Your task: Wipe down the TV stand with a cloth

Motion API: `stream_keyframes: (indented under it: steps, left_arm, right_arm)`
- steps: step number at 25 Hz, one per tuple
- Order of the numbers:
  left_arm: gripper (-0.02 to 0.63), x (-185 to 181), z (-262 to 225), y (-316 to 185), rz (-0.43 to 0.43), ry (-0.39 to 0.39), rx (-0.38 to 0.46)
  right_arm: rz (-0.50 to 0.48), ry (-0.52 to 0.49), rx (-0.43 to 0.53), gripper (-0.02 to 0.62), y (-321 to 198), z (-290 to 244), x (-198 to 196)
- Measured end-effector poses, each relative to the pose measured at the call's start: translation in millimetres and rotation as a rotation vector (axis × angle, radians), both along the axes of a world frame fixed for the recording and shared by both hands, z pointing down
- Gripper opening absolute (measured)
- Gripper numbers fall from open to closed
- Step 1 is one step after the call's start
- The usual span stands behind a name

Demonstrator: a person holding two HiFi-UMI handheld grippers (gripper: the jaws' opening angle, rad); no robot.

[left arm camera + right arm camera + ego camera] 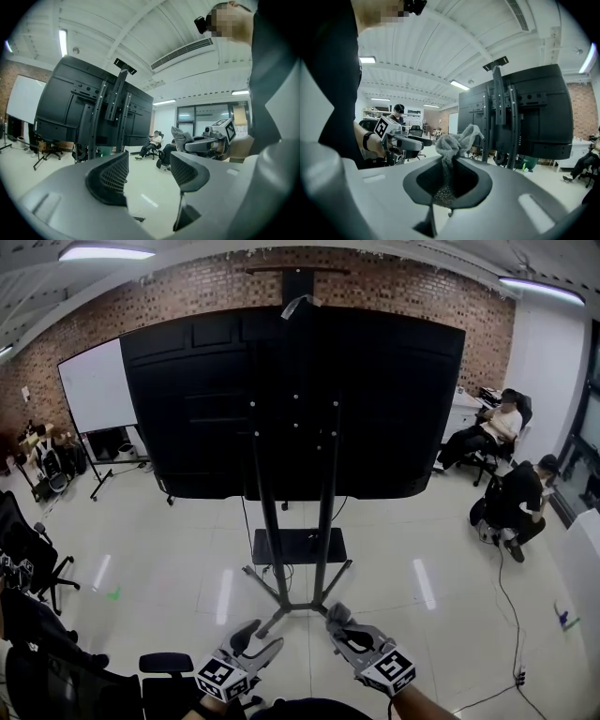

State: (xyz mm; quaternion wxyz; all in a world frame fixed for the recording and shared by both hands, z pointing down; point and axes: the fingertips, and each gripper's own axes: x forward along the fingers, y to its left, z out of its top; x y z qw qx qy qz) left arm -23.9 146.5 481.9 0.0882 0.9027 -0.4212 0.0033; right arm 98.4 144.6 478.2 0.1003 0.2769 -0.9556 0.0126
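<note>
The TV stand [270, 521] is a black two-pole frame with a small shelf [298, 545] and splayed feet, carrying a large black TV [206, 399] seen from behind. It also shows as the TV stand [96, 122] in the left gripper view and the TV stand [501, 117] in the right gripper view. My right gripper [339, 622] is shut on a crumpled grey cloth [457, 138], held low in front of the stand's feet. My left gripper [261, 638] hangs beside it, open and holding nothing. Each gripper sees the other: right gripper [187, 140], left gripper [417, 140].
Two people sit at the right, person [502, 427] and person [520, 498]. A whiteboard [98, 385] stands at the back left. Office chairs [33, 554] are at the left, another chair [164, 667] close at bottom left. A cable [506, 615] runs over the glossy floor.
</note>
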Motion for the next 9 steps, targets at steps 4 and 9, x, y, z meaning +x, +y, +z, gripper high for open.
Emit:
stream_keyframes:
  steps: [4,9]
  left_arm:
    - [0.302,-9,6,3,0.004,-0.001,0.004]
    - [0.302,-17,7,13,0.006,0.000,-0.003]
  right_arm:
    - [0.008,0.002,0.006,0.031,9,0,-3]
    - [0.009,0.004,-0.001,0.031,19,3,-10]
